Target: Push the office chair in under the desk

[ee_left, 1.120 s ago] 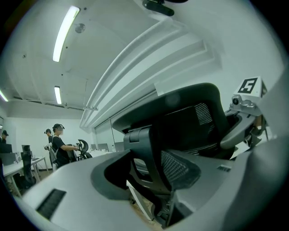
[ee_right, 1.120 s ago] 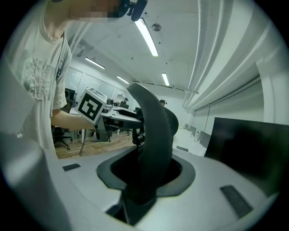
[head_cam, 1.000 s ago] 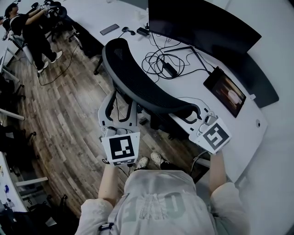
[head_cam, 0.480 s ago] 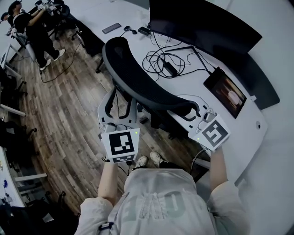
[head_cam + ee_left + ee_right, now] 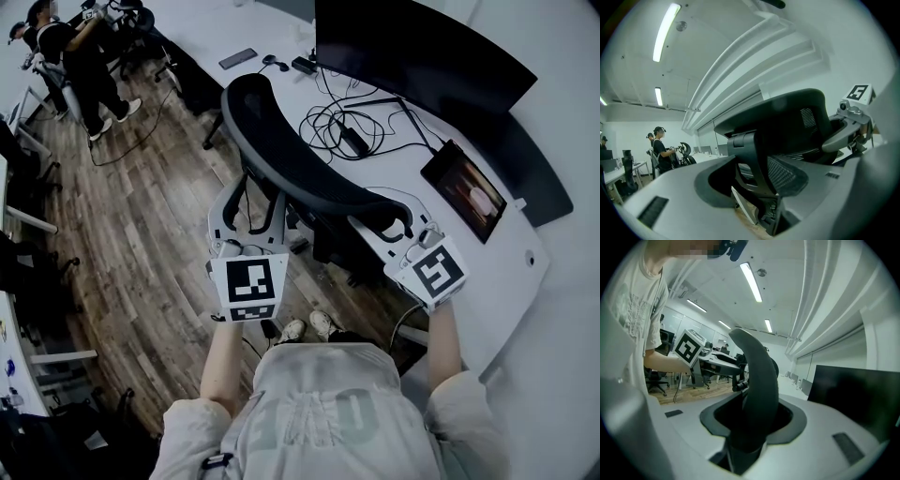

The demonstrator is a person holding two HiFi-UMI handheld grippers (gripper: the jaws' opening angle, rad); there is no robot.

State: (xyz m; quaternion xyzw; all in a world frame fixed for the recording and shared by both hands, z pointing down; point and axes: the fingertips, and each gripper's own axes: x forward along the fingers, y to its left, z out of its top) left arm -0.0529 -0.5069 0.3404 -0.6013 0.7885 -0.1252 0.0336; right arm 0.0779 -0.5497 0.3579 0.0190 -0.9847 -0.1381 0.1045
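The black office chair (image 5: 291, 169) stands at the white desk (image 5: 525, 281), with its curved backrest lying over the desk's edge. My left gripper (image 5: 253, 197) grips the chair's back frame at the left, and that dark frame (image 5: 750, 164) fills the gap between its jaws. My right gripper (image 5: 398, 225) is on the backrest's right end. In the right gripper view the backrest edge (image 5: 757, 376) rises through the notch between the jaws. Those jaws are opening a little, but the pads still bear on the edge.
A large dark monitor (image 5: 412, 47), a tablet (image 5: 466, 187), a tangle of cables (image 5: 347, 127) and a phone (image 5: 237, 58) are on the desk. A person (image 5: 80, 56) stands by other chairs at the far left. Wood floor (image 5: 141, 234) lies to my left.
The chair and both grippers have shifted slightly up and right, toward the desk. Both grippers stay on the backrest.
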